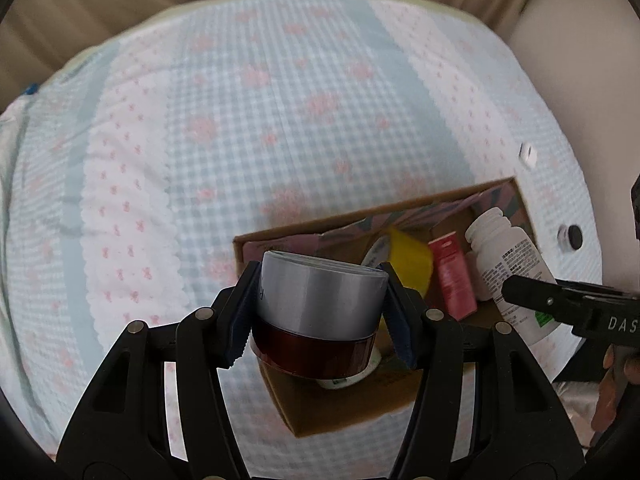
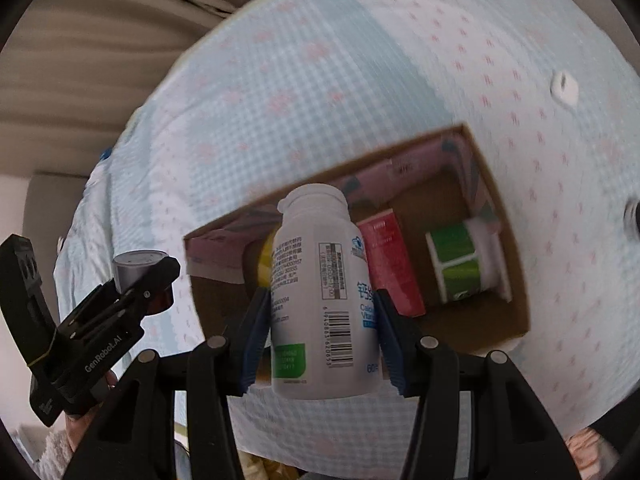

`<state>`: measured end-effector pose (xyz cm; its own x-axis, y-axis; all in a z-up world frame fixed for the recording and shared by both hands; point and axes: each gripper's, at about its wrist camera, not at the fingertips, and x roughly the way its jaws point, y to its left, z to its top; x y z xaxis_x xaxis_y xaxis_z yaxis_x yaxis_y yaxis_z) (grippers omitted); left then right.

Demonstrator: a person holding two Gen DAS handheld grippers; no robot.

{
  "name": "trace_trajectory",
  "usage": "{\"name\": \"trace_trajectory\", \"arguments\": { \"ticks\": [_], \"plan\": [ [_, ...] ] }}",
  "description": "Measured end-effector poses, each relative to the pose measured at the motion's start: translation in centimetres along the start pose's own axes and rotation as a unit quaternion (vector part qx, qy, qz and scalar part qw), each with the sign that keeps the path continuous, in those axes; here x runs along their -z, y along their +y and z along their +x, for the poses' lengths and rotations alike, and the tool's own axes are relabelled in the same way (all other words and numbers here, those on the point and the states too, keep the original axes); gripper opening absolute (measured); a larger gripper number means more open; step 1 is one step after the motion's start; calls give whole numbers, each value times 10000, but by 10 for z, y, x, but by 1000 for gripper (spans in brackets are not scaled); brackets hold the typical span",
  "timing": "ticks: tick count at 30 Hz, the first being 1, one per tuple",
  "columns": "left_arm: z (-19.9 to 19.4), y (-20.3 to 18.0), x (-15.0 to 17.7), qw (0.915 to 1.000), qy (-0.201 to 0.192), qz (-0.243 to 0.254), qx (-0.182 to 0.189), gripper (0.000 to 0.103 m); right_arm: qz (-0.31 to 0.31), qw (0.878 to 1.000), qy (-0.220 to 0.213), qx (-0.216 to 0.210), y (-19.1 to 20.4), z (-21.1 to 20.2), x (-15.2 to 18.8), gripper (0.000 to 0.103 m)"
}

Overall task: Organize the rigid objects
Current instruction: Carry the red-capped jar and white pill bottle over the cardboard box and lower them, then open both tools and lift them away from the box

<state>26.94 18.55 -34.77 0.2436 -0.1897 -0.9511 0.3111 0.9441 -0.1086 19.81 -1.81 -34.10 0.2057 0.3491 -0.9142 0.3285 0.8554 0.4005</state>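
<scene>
My left gripper (image 1: 320, 312) is shut on a round jar (image 1: 320, 308) with a silver lid and dark red base, held above the left part of an open cardboard box (image 1: 352, 412). My right gripper (image 2: 316, 332) is shut on a white pill bottle (image 2: 320, 292) with a barcode label, held over the same box (image 2: 508, 332). The bottle also shows in the left wrist view (image 1: 508, 256). Inside the box lie a yellow tape roll (image 1: 408, 260), a red carton (image 2: 390, 256) and a green-labelled white jar (image 2: 464, 264).
The box sits on a bed with a blue checked, pink-flowered cover (image 1: 240, 140). A small white cap (image 2: 564, 88) and a small black-lidded jar (image 1: 572, 238) lie on the cover right of the box. Beige curtains (image 1: 100, 12) hang behind the bed.
</scene>
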Motion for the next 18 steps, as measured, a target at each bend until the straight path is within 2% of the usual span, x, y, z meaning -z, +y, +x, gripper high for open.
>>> {"name": "trace_trajectory", "arguments": {
  "ticks": [5, 10, 13, 15, 16, 17, 18],
  "plan": [
    [40, 0, 1, 9995, 298, 145, -4, 54, 302, 9995, 87, 54, -11, 33, 1, 47],
    [62, -3, 2, 9981, 536, 302, -15, 54, 410, 9988, 239, 110, -18, 56, 4, 47],
    [71, -1, -1, 9969, 763, 186, -29, 55, 340, 9989, 317, 96, -21, 64, 5, 48],
    [73, 0, -3, 9965, 832, 59, -2, 76, 255, 9989, 376, 85, -21, 69, 5, 48],
    [71, -1, -5, 9964, 824, 3, 208, 103, 196, 9991, 374, 69, -21, 70, 6, 53],
    [68, -3, -6, 9967, 777, -21, 248, 103, 77, 9993, 360, 113, -20, 70, 6, 60],
    [66, -5, -7, 9970, 743, 15, 196, 103, -104, 9989, 368, 254, -17, 70, 8, 82]
  ]
}}
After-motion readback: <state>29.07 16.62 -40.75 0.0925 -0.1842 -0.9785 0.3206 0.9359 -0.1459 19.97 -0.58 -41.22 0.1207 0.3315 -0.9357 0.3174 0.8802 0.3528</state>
